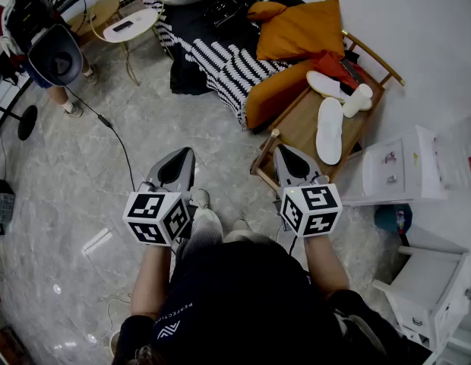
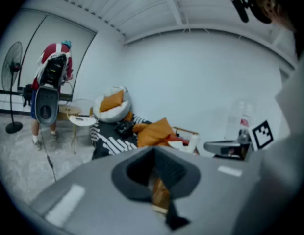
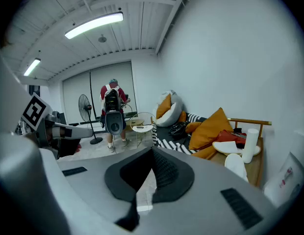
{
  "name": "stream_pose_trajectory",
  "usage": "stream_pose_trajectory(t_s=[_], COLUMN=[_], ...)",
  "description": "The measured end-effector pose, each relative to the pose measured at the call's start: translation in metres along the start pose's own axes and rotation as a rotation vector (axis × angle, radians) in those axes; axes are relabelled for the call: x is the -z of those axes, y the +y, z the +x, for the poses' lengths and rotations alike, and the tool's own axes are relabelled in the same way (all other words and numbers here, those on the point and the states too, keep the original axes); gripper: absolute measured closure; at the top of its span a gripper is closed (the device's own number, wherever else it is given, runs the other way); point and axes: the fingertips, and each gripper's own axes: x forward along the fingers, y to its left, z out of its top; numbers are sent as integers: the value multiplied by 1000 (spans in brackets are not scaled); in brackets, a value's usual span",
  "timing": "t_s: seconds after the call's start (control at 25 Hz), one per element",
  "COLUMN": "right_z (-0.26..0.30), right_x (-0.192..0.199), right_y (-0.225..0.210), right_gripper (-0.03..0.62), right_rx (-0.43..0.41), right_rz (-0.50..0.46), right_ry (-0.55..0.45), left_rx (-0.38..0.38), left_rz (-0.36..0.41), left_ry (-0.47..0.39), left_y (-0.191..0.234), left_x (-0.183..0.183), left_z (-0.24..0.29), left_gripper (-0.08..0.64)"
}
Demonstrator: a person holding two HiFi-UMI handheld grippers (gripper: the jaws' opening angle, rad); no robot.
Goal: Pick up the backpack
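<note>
A black backpack (image 1: 224,10) lies on the striped black-and-white blanket (image 1: 220,59) at the far end of the low couch, beside orange cushions (image 1: 300,27). It also shows small in the left gripper view, as the black backpack (image 2: 123,127), and in the right gripper view (image 3: 177,129). My left gripper (image 1: 180,153) and right gripper (image 1: 286,153) are held side by side in front of me, well short of the couch. Both have their jaws together, with nothing between them. The left gripper (image 2: 154,153) and the right gripper (image 3: 151,153) point towards the couch.
A wooden bench (image 1: 296,131) with white slippers (image 1: 329,128) stands right in front of the right gripper. A white cabinet (image 1: 399,166) is at the right. A round side table (image 1: 129,23), a person with a backpack (image 1: 34,33) and a floor cable (image 1: 118,139) are at the left.
</note>
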Motion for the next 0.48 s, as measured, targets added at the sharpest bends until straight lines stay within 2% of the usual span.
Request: stream_pose_trajectory(t_s=[0.48], right_z=[58], right_x=[-22], right_y=[8], right_gripper=[597], right_rx=[26], right_rz=[33], right_ry=[22], left_rx=[63], left_rz=[-8], left_ry=[17], left_y=[45], left_x=[-26], left_z=[39], left_gripper=[552])
